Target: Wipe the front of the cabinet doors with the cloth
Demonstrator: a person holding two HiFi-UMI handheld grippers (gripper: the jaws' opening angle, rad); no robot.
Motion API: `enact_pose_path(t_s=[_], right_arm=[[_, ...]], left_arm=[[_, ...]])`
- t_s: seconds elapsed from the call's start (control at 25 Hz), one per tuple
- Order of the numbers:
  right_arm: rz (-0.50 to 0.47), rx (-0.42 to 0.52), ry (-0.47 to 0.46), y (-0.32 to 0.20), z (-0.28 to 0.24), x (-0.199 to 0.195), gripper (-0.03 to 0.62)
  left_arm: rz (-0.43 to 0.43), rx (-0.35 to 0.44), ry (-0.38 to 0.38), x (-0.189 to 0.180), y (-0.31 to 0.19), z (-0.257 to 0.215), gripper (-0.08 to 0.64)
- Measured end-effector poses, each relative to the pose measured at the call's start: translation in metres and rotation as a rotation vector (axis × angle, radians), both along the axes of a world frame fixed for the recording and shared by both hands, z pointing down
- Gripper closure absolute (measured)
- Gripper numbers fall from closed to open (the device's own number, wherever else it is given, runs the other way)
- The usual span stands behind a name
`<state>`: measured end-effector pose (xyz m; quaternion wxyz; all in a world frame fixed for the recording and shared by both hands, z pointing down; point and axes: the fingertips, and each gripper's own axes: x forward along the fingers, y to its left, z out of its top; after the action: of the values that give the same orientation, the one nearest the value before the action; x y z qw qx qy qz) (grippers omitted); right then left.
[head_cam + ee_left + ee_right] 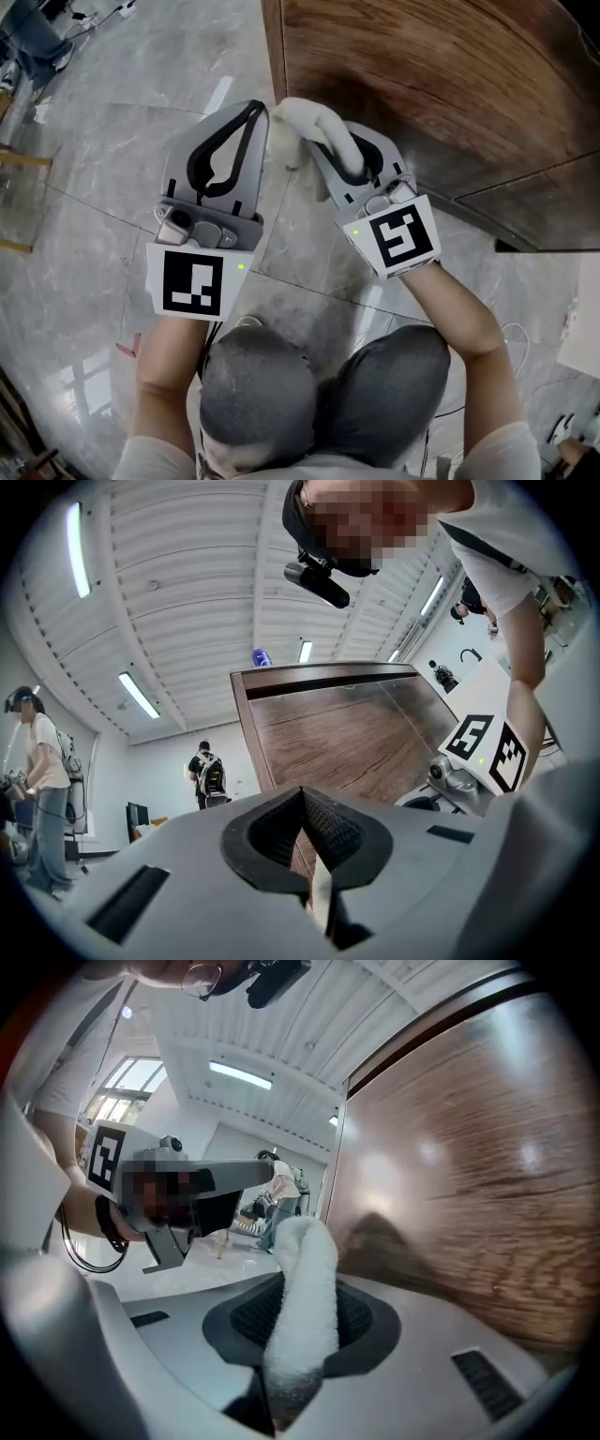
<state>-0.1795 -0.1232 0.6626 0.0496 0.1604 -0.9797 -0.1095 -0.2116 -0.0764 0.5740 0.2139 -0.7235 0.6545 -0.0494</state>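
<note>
A white cloth (pixel 302 118) is pinched in my right gripper (pixel 330 141), whose jaws are shut on it; a fold sticks out past the tips. In the right gripper view the cloth (pixel 305 1307) stands up between the black pads, close to the brown wooden cabinet door (pixel 487 1176). The cabinet door (pixel 450 84) fills the upper right of the head view. My left gripper (pixel 255 109) is shut with nothing in it, its tips right beside the cloth and near the cabinet's left edge. In the left gripper view the gripper (pixel 303 795) points at the cabinet door (pixel 347 733).
Grey marble floor (pixel 112 122) spreads left of the cabinet. The person's knees (pixel 319 394) are below the grippers. Wooden furniture legs (pixel 19 159) stand at the far left, and a white cable (pixel 520 337) lies at the right. A person with a backpack (pixel 204 772) stands far off.
</note>
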Motion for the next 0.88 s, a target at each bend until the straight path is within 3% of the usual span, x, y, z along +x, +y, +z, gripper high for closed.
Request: enact_pose_path(t_s=[0.52, 0.88], right_arm=[[0.062, -0.045, 0.051, -0.030, 0.034, -0.008, 0.485], [0.084, 0.009, 0.062, -0.036, 0.028, 0.016, 0.485]], left_arm=[[0.023, -0.041, 0.030, 0.007, -0.011, 0.025, 0.543], [0.027, -0.061, 0.032, 0.012, -0.011, 0.028, 0.543]])
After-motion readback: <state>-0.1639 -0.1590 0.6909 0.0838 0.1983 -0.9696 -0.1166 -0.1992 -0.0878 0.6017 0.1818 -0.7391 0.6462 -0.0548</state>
